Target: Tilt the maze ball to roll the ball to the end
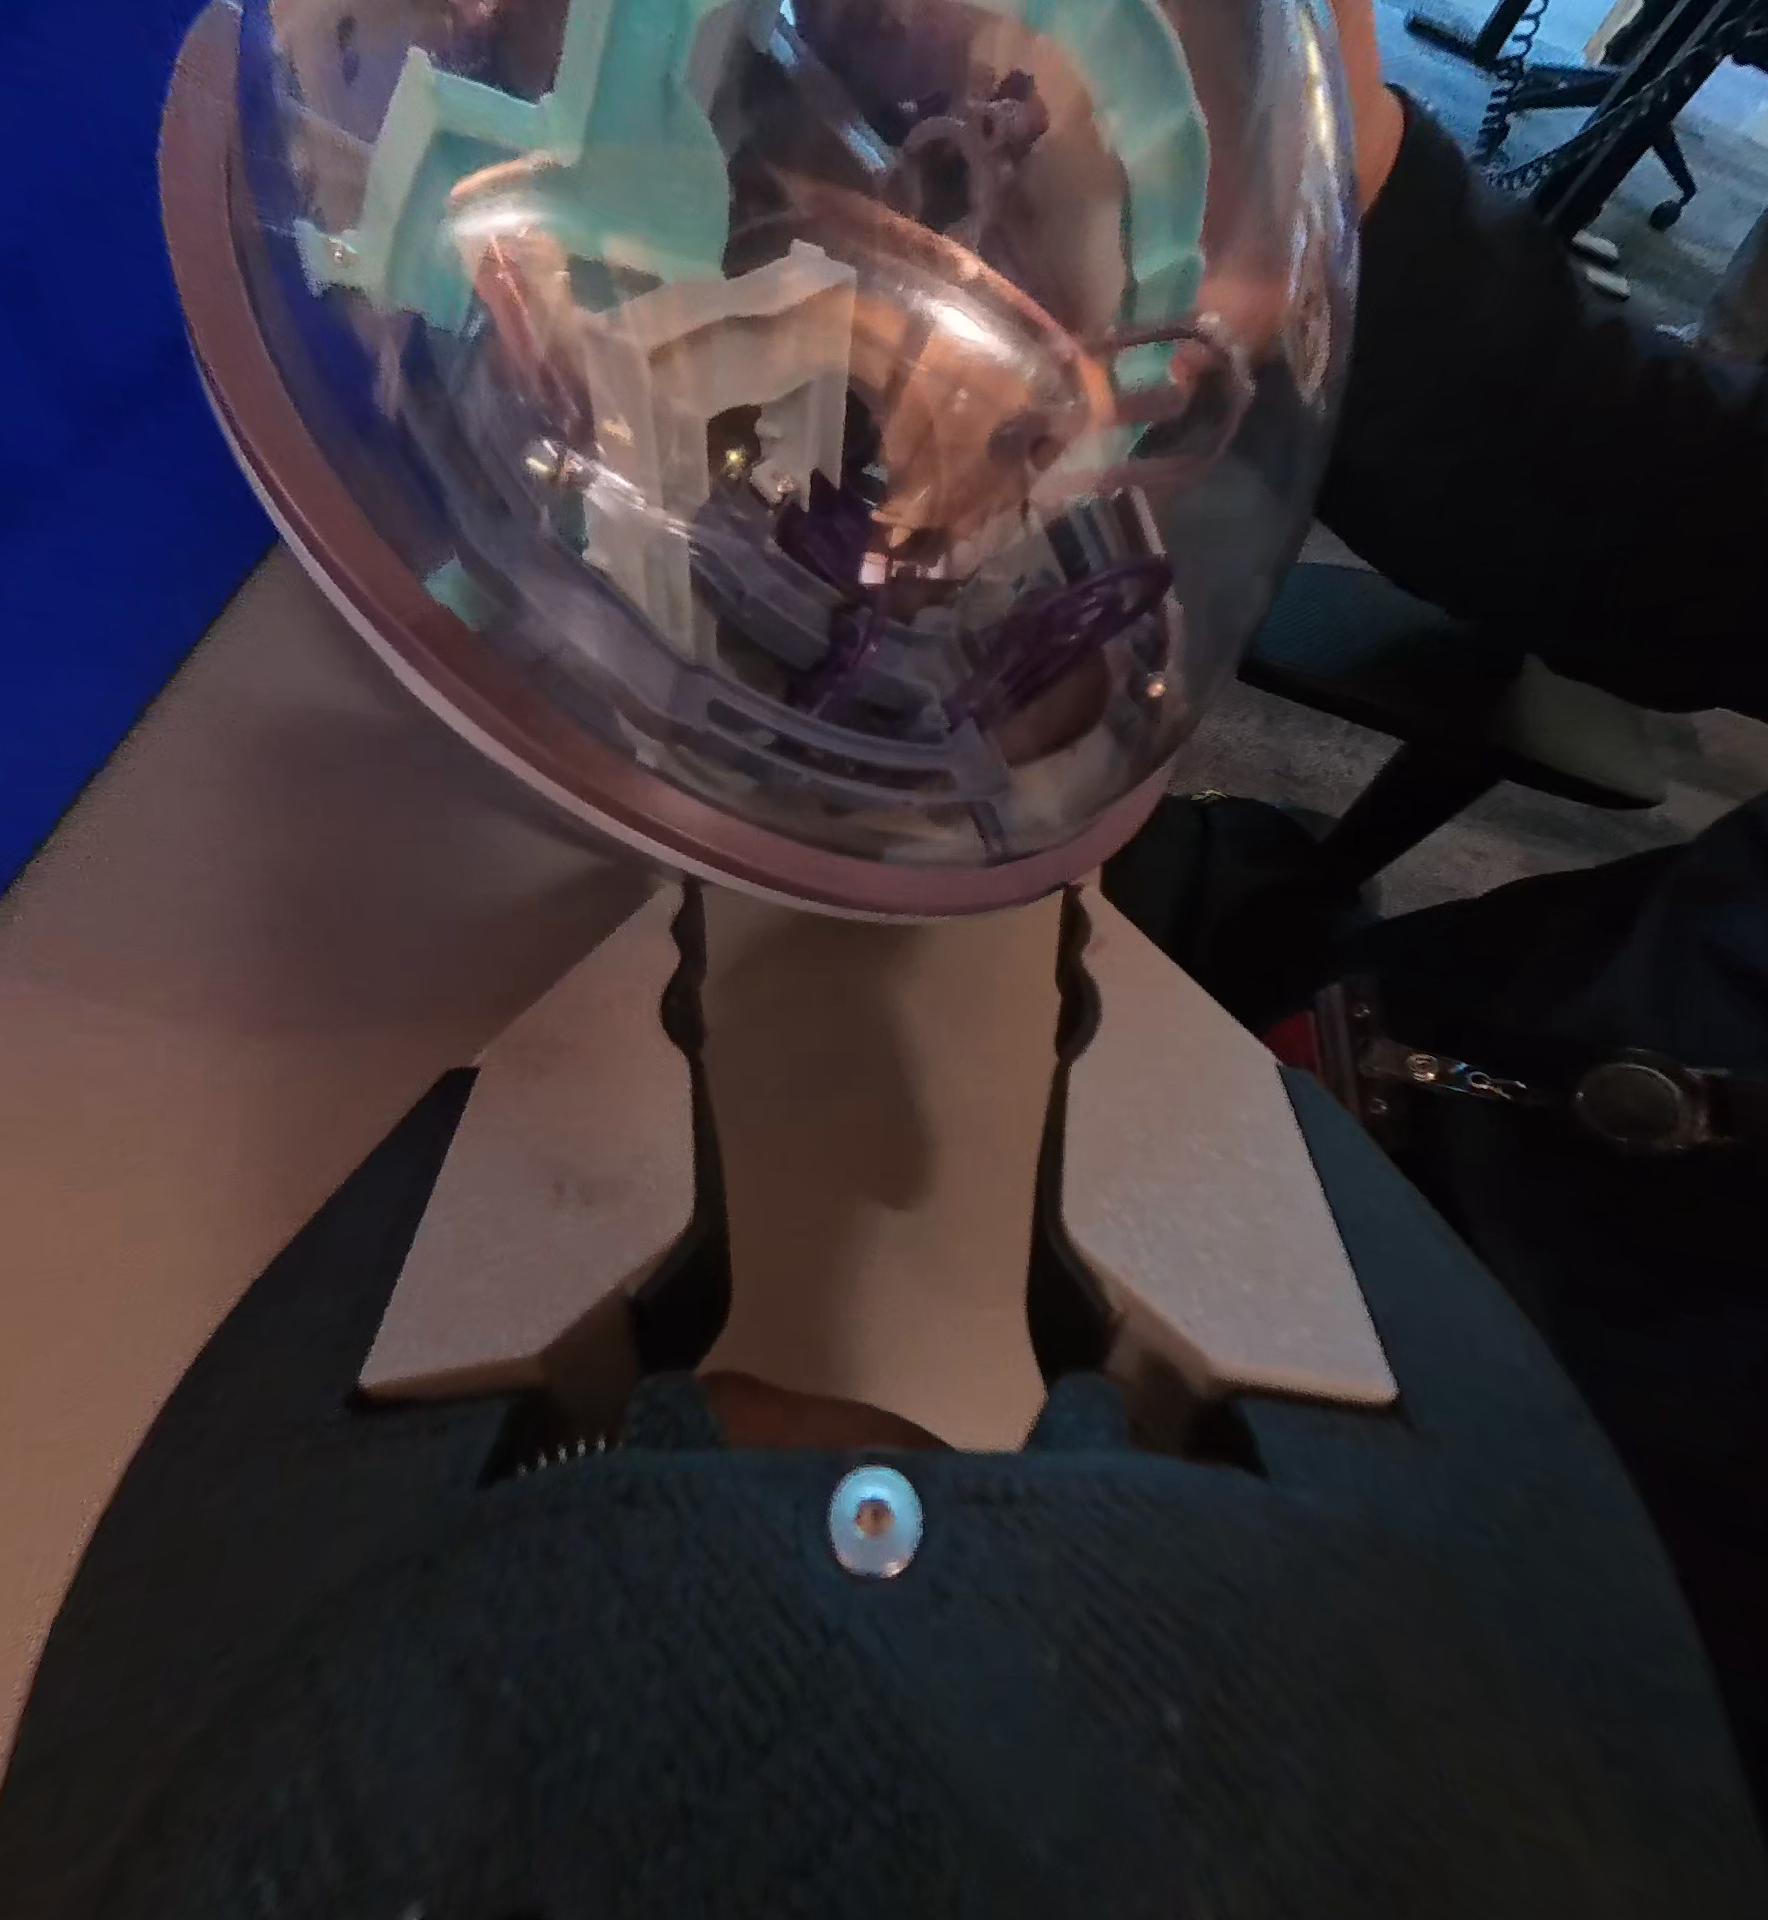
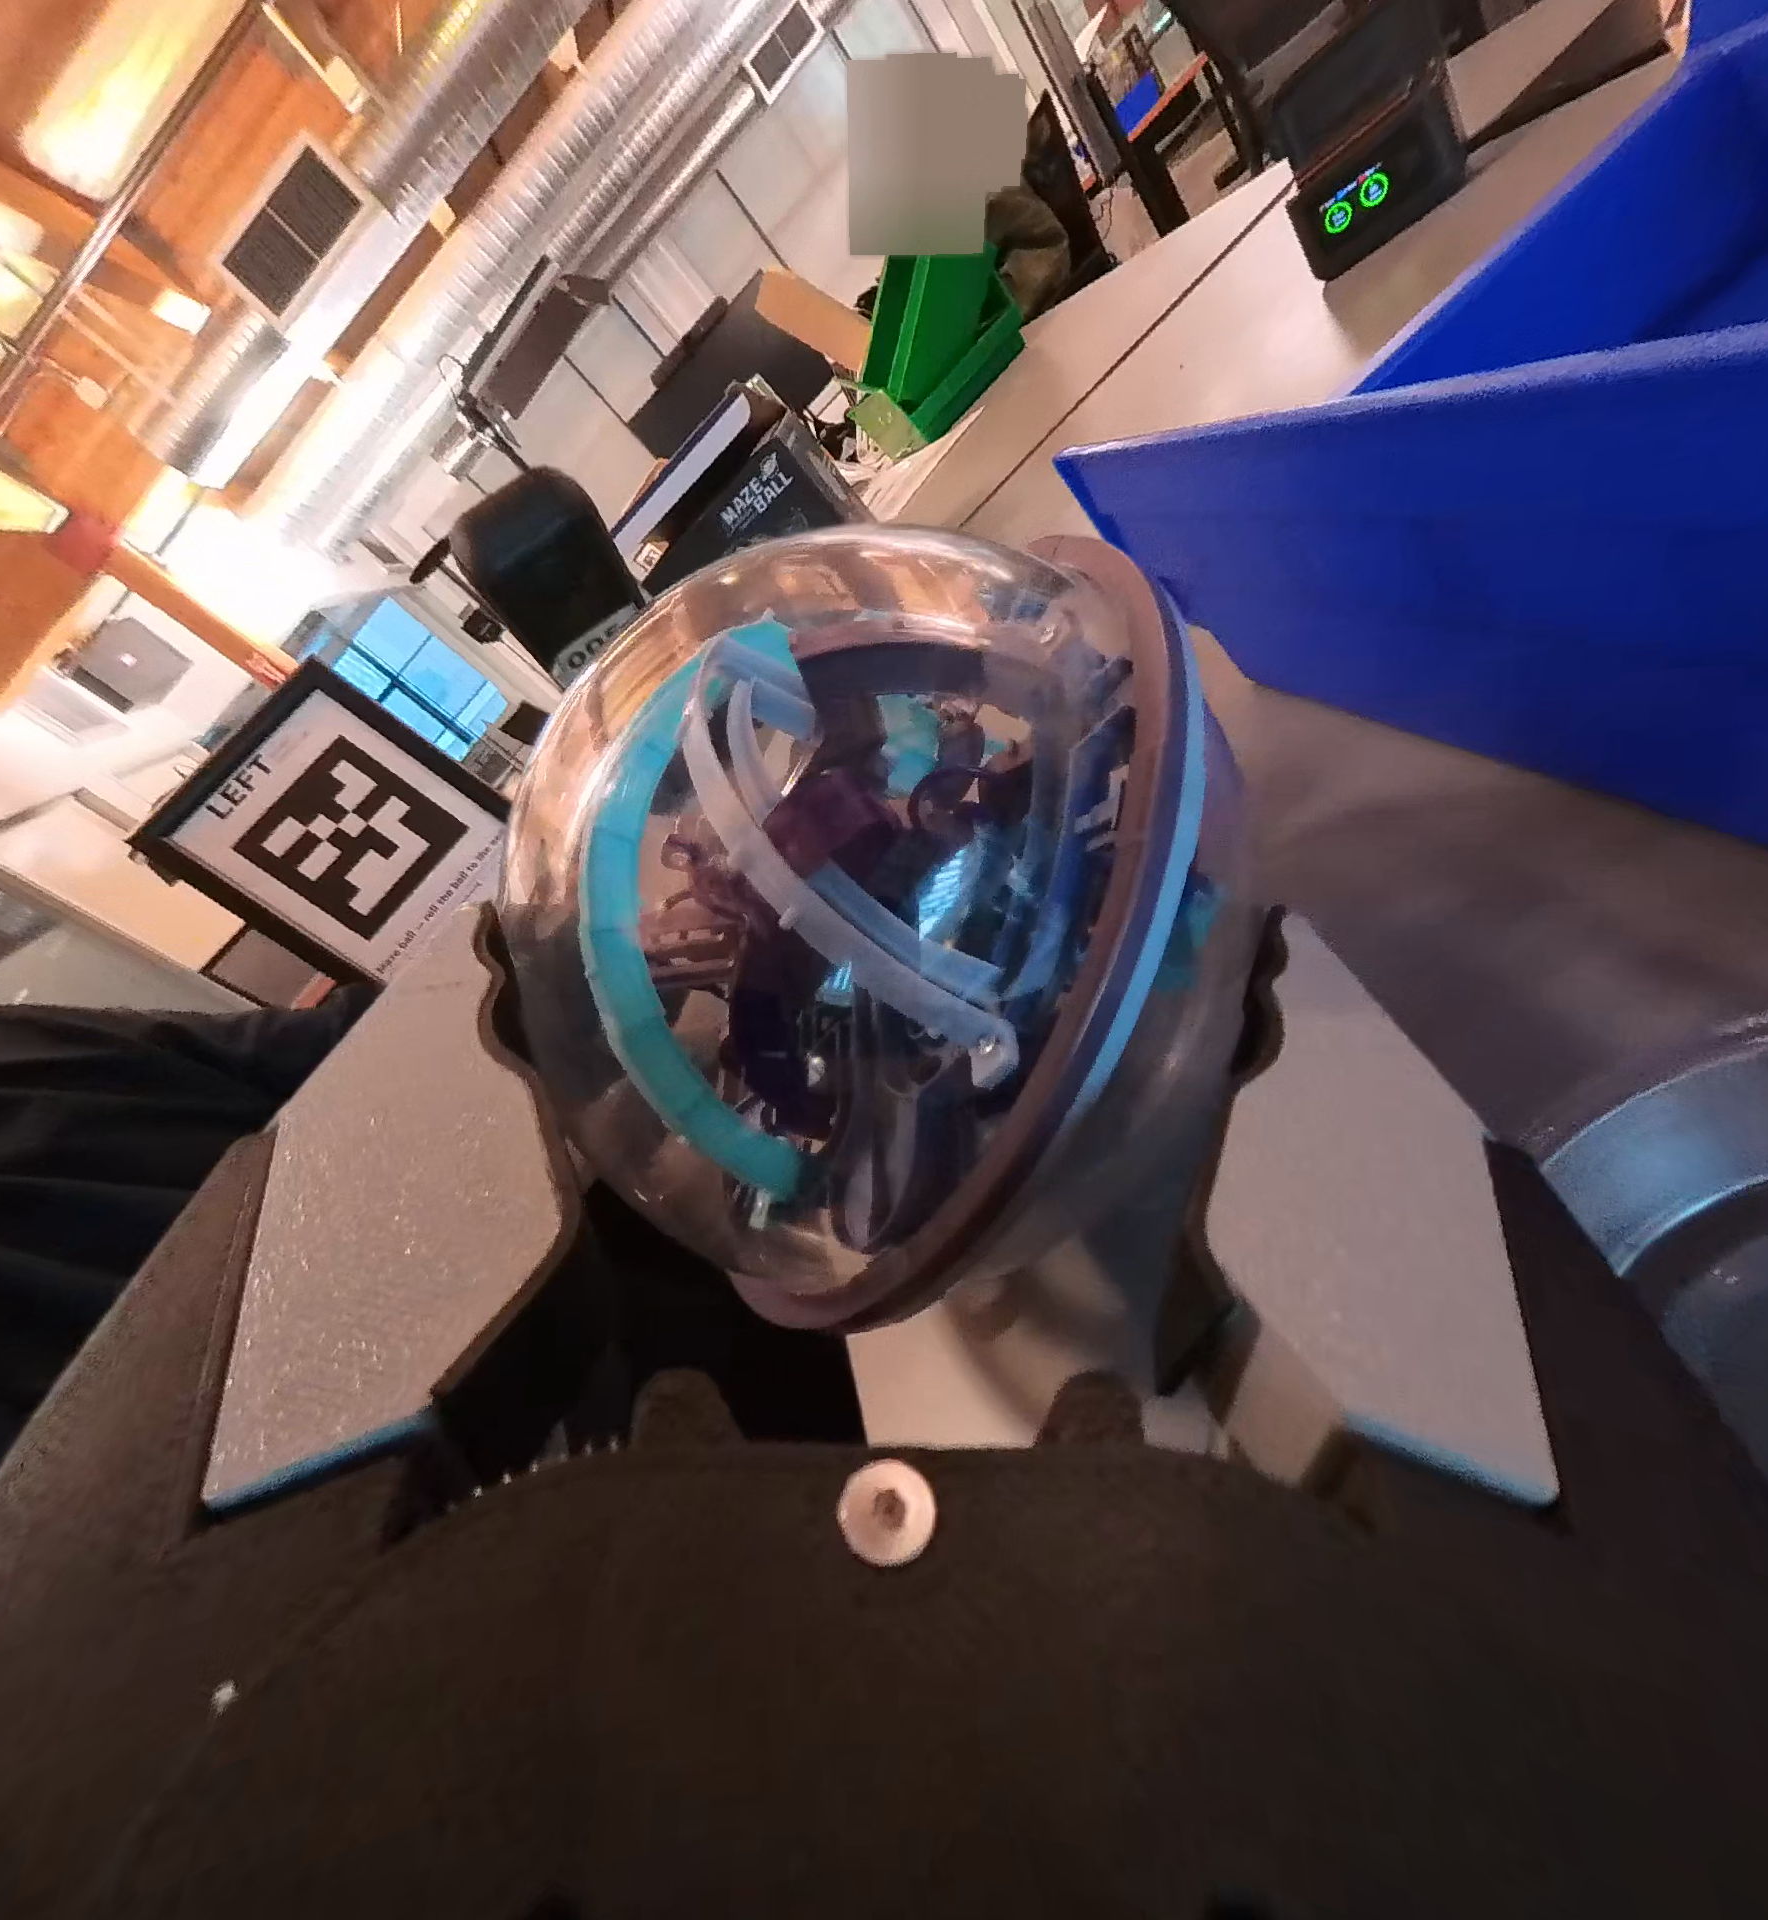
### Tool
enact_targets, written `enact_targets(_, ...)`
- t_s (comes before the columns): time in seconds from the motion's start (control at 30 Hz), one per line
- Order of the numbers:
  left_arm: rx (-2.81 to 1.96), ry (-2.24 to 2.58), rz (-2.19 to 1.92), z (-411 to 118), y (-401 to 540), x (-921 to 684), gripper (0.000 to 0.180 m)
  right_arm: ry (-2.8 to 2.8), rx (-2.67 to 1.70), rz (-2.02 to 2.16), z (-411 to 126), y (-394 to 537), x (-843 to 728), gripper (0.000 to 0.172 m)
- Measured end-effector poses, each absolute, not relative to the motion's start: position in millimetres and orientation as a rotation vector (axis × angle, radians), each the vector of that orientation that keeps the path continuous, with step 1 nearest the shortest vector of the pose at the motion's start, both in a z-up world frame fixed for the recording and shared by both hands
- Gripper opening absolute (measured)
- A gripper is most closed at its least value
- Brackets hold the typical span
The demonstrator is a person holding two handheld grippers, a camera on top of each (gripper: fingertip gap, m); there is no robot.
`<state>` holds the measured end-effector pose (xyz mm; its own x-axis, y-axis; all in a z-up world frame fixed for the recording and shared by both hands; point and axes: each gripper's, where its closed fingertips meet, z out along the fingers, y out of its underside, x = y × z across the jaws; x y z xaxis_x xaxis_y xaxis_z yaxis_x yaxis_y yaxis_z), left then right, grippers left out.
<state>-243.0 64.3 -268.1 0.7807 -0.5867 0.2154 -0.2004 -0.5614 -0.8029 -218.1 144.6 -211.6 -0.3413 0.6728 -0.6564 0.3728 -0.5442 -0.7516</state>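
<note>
Between right jaws, maze ball (image 2: 859, 935) tilted.

From my remote seat I saw writing in the right wrist view only: a framed white sign (image 2: 324, 842) with a black square marker and printed words, a dark box (image 2: 771, 504) with white lettering, and a small green-lit screen (image 2: 1353, 213). None is quoted here.

Clear, glossy plastic shell on the maze ball (image 2: 859, 935) clamped between the right gripper (image 2: 885, 977) pads, with matt teal, white and purple plastic tracks inside. Coarse, matt grain on the dark body behind the fingers. Smooth, matt table (image 1: 236, 1039) below. Glossy blue plastic bin (image 2: 1534, 582) beyond the right finger.
</note>
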Motion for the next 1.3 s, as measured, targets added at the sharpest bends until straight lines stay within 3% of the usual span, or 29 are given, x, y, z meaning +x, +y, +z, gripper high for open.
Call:
enact_targets(0.33,-2.130,0.587,-0.400,-272,73,-260,0.061,-1.348,-1.675,1.969,-209,154,-218,0.129)
enact_targets(0.5,-2.088,0.577,-0.162,-271,85,-286,0.104,-1.322,-1.670,1.979,-207,158,-218,0.126)
enact_targets(0.67,-1.940,0.634,-0.177,-252,91,-272,0.116,-1.301,-1.660,1.991,-206,159,-220,0.126)
enact_targets(1.0,-1.855,0.735,-0.346,-255,96,-251,0.119,-1.302,-1.641,2.034,-205,159,-222,0.125)
enact_targets(1.3,-1.852,0.670,-0.493,-250,97,-251,0.121,-1.434,-1.558,1.961,-211,150,-227,0.139)
